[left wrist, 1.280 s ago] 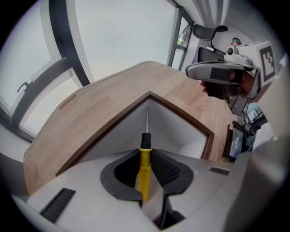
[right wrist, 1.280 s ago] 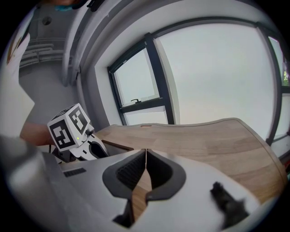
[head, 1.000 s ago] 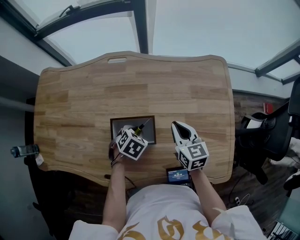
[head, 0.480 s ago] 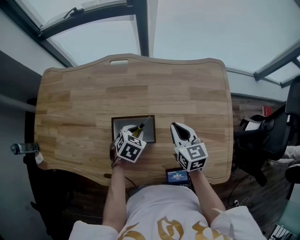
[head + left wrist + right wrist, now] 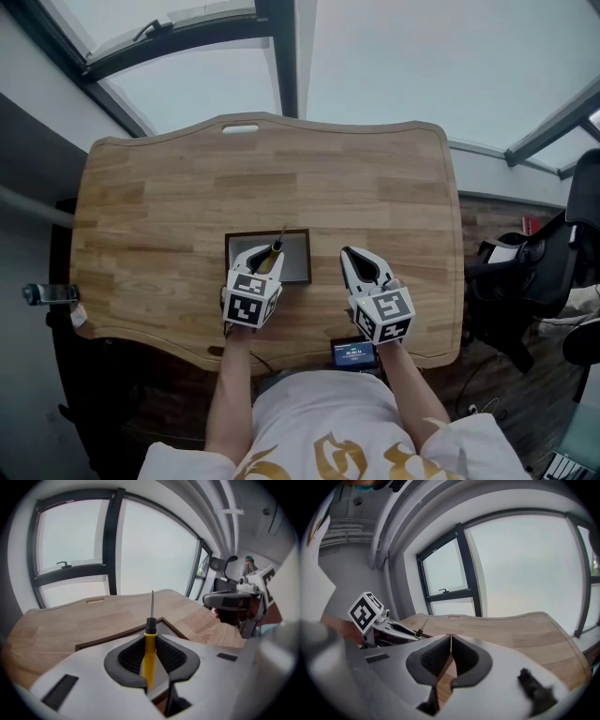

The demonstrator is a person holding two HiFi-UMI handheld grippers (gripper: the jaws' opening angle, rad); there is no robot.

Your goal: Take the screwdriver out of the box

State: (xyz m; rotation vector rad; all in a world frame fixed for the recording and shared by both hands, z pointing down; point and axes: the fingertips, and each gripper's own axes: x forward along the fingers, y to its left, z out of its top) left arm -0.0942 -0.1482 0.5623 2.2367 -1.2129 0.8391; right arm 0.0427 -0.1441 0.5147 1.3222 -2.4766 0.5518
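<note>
Now, left gripper [image 5: 266, 262] pinches the screwdriver [image 5: 149, 644] by its yellow handle, shaft up. Lift straight, clear the box [image 5: 244, 234] rim w/o tilting. Right gripper [image 5: 359, 265]: jaws together, empty, idle.

A pale wooden worktop [image 5: 281, 169] carries one shallow, dark-rimmed box [image 5: 298, 264], lying flat near the worktop's front edge.

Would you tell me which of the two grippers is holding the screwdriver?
The left gripper: its jaws clamp the screwdriver by its yellow handle; the right gripper is shut empty.
</note>
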